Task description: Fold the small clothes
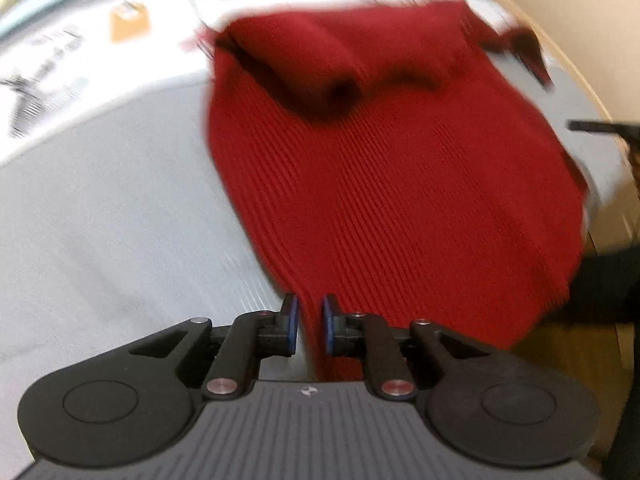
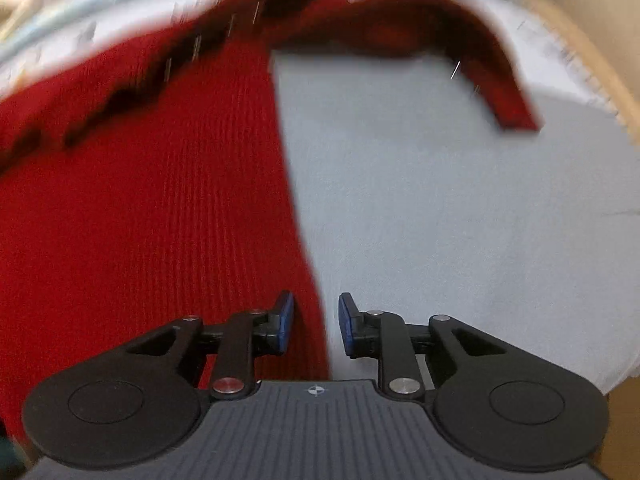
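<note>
A red ribbed knit garment [image 1: 392, 184] lies spread on a grey mat [image 1: 120, 216]. In the left wrist view its near left edge runs between my left gripper's [image 1: 309, 322] blue pads, which stand a narrow gap apart around the cloth. In the right wrist view the same garment [image 2: 152, 200] fills the left half, with a sleeve [image 2: 492, 76] bent across the far mat. Its right edge runs between my right gripper's [image 2: 316, 322] pads, which stand slightly apart. Both views are motion-blurred.
The grey mat [image 2: 460, 208] lies on a white and light-blue sheet with printed marks [image 1: 48, 80]. A wooden table edge [image 2: 592, 60] curves at the right. A dark object [image 1: 600, 126] shows at the far right of the left wrist view.
</note>
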### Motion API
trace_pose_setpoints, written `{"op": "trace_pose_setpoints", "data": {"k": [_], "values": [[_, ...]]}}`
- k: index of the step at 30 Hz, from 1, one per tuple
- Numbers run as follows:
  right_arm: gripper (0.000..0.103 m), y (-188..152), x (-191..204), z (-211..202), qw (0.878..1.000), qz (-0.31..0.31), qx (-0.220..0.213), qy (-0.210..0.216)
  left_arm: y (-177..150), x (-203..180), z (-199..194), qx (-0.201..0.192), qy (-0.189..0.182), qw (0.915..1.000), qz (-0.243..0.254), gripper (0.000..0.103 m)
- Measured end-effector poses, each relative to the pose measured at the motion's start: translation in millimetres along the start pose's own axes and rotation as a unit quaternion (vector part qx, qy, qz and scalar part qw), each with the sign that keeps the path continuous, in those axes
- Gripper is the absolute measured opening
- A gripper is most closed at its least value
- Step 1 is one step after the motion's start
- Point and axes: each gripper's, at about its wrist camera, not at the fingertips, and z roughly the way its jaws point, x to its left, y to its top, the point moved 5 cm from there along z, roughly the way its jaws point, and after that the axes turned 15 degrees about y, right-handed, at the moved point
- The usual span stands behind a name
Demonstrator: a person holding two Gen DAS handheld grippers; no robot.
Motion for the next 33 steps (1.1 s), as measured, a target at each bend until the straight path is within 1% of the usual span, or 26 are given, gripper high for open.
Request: {"op": "trace_pose_setpoints", "data": {"k": [2, 3, 4, 5, 6, 7, 8, 10, 12, 13, 15, 17, 18, 19, 20, 21, 22, 24, 25, 26, 28, 29, 30, 31, 32, 33], "values": [[0.026, 23, 6, -21, 0.996, -0.011, -0.083, -0.016, 19, 2, -12, -0.02, 0.005, 0.9991, -0.038, 0.015], [0.027, 31, 10, -27, 0.993, -0.014, -0.112, -0.012, 29, 3, -17, -0.025, 0.007, 0.9984, -0.049, 0.015], [0.027, 37, 14, -31, 0.991, -0.014, -0.133, 0.0, 40, -2, -23, -0.03, 0.016, 0.9981, -0.05, 0.016], [0.028, 43, 18, -31, 0.989, -0.007, -0.144, 0.021, 52, -7, -29, -0.042, 0.027, 0.9978, -0.043, 0.017], [0.028, 48, 22, -28, 0.988, 0.001, -0.147, 0.041, 62, -14, -35, -0.058, 0.032, 0.9973, -0.033, 0.03], [0.029, 53, 27, -25, 0.987, 0.011, -0.149, 0.062, 71, -22, -37, -0.073, 0.035, 0.9964, -0.024, 0.047], [0.032, 57, 31, -21, 0.984, 0.022, -0.153, 0.086, 80, -23, -36, -0.085, 0.038, 0.9955, -0.019, 0.051], [0.035, 66, 38, -12, 0.982, 0.037, -0.141, 0.117, 93, -27, -18, -0.084, 0.05, 0.995, -0.02, 0.052], [0.041, 77, 50, -2, 0.979, 0.045, -0.137, 0.147, 105, -30, 10, -0.06, 0.058, 0.9961, -0.029, 0.052], [0.047, 84, 54, 6, 0.977, 0.051, -0.136, 0.159, 111, -33, 22, -0.045, 0.058, 0.997, -0.026, 0.052], [0.048, 102, 59, 27, 0.973, 0.074, -0.122, 0.18, 118, -38, 34, -0.023, 0.069, 0.9973, 0.012, 0.052], [0.049, 116, 63, 49, 0.97, 0.099, -0.104, 0.195, 127, -44, 42, -0.027, 0.08, 0.9953, 0.046, 0.049], [0.049, 119, 71, 58, 0.969, 0.112, -0.096, 0.2, 129, -42, 44, -0.026, 0.073, 0.9959, 0.047, 0.031], [0.05, 123, 72, 66, 0.966, 0.126, -0.087, 0.207, 133, -39, 45, -0.021, 0.058, 0.9971, 0.044, 0.018], [0.05, 127, 73, 77, 0.963, 0.143, -0.075, 0.216, 133, -31, 44, -0.02, 0.049, 0.9978, 0.04, 0.017], [0.049, 131, 73, 85, 0.961, 0.154, -0.063, 0.221, 140, -29, 43, -0.029, 0.048, 0.9974, 0.044, 0.01], [0.049, 136, 75, 95, 0.96, 0.161, -0.047, 0.225, 148, -26, 37, -0.042, 0.051, 0.9962, 0.057, 0.01], [0.035, 145, 81, 106, 0.962, 0.156, -0.02, 0.223, 162, -16, 28, -0.054, 0.049, 0.9956, 0.06, 0.009], [0.019, 152, 87, 110, 0.965, 0.142, -0.011, 0.222, 169, -8, 23, -0.059, 0.041, 0.9961, 0.05, 0.009], [0.012, 159, 92, 112, 0.967, 0.129, -0.007, 0.22, 176, -1, 17, -0.063, 0.036, 0.9965, 0.04, 0.009], [0.01, 174, 101, 109, 0.967, 0.115, -0.012, 0.228, 189, 18, 14, -0.073, 0.044, 0.9963, 0.011, 0.009], [0.01, 183, 104, 107, 0.966, 0.112, -0.02, 0.234, 199, 30, 13, -0.086, 0.054, 0.9946, -0.02, 0.009], [0.01, 193, 107, 105, 0.964, 0.111, -0.033, 0.239, 210, 47, 11, -0.115, 0.066, 0.9885, -0.073, 0.009], [0.01, 205, 107, 101, 0.958, 0.116, -0.065, 0.254, 221, 69, 10, -0.149, 0.079, 0.9723, -0.161, 0.015], [0.01, 221, 106, 88, 0.937, 0.131, -0.135, 0.293, 225, 84, 13, -0.159, 0.081, 0.9571, -0.228, 0.019], [0.011, 234, 104, 74, 0.914, 0.145, -0.205, 0.32, 228, 89, 18, -0.153, 0.076, 0.9509, -0.258, 0.021]]}}
